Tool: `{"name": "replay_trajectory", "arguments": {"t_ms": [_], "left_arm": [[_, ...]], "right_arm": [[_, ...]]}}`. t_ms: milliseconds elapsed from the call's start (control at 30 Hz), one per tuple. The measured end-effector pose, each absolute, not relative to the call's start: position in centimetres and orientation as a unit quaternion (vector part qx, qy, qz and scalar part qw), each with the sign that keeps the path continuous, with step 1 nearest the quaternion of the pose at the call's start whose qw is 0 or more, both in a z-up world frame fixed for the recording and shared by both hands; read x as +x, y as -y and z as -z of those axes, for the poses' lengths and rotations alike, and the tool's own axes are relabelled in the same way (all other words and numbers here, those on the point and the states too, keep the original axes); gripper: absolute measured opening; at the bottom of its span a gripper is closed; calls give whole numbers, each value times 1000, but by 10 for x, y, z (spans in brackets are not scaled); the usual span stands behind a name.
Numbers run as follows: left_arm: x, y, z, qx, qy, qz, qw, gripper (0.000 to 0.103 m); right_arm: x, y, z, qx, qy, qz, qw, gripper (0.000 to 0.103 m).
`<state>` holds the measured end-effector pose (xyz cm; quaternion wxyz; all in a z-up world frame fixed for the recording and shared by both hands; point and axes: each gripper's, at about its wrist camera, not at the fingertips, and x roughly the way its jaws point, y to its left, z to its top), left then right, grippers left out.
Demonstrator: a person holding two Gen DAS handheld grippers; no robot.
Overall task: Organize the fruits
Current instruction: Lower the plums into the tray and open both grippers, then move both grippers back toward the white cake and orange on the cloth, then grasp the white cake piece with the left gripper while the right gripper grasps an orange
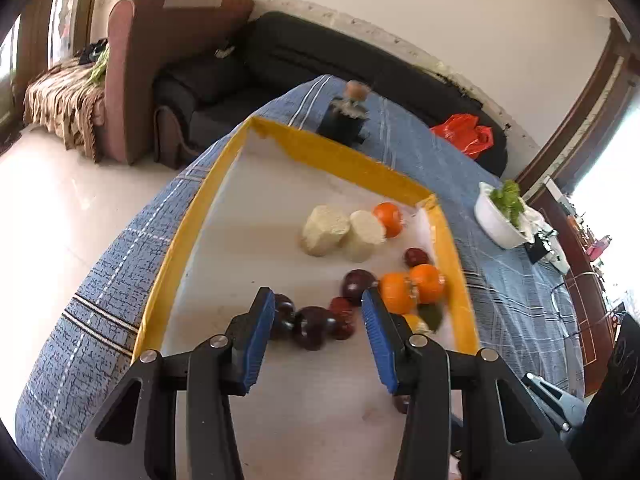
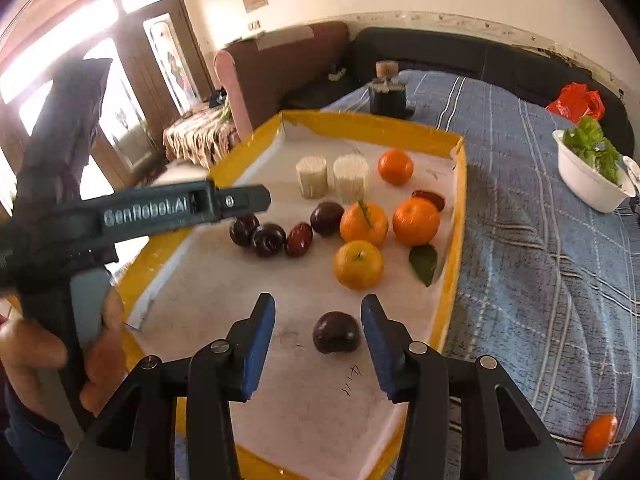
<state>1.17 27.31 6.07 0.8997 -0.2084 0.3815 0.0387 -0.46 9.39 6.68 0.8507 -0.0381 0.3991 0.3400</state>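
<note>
A yellow-rimmed tray [image 1: 176, 248] with a white floor lies on a blue plaid cloth. In it are several oranges [image 2: 364, 222], dark plums [image 2: 268, 240] and red dates [image 2: 299, 240]. My left gripper [image 1: 318, 300] is open above the tray's near half, and a row of plums [image 1: 314, 326] lies just beyond its fingertips, untouched. My right gripper [image 2: 318, 304] is open too. A single plum [image 2: 336, 332] rests on the tray floor between its fingers, close to the right pad, which does not press on it. One orange [image 2: 600, 434] lies outside on the cloth.
Two pale bundles of sticks [image 2: 312, 176] stand upright at the tray's far end, and a green leaf [image 2: 424, 262] lies by the oranges. On the cloth are a white bowl of greens [image 2: 588, 184] and a dark corked bottle [image 2: 386, 92]. A hand [image 2: 96, 340] holds the left gripper's handle.
</note>
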Motion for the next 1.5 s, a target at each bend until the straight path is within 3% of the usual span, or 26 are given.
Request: {"name": "replay_trajectory", "arguments": {"t_ms": [267, 500, 767, 867, 1200, 1300, 1400, 1500], "left_arm": [[-6, -240, -84, -192, -356, -11, 915, 47], [-19, -186, -97, -165, -344, 42, 923, 49], [-25, -86, -88, -106, -379, 146, 908, 53], [-28, -35, -79, -70, -393, 211, 892, 59], [-24, 55, -30, 64, -418, 241, 874, 59], [-14, 62, -19, 67, -428, 241, 869, 52], [-3, 62, -9, 51, -443, 243, 861, 32], [-2, 56, -8, 35, -438, 247, 864, 27]], "right_arm": [[-11, -25, -91, 15, -397, -331, 856, 50], [-5, 91, -103, 47, -381, -269, 883, 50], [33, 187, -55, 184, -429, -218, 857, 49], [34, 200, -57, 217, -422, -222, 852, 49], [21, 198, -71, 212, -397, -228, 864, 50], [20, 200, -70, 216, -397, -230, 862, 50], [20, 201, -70, 216, -398, -229, 861, 50], [22, 199, -68, 213, -401, -228, 861, 50]]}}
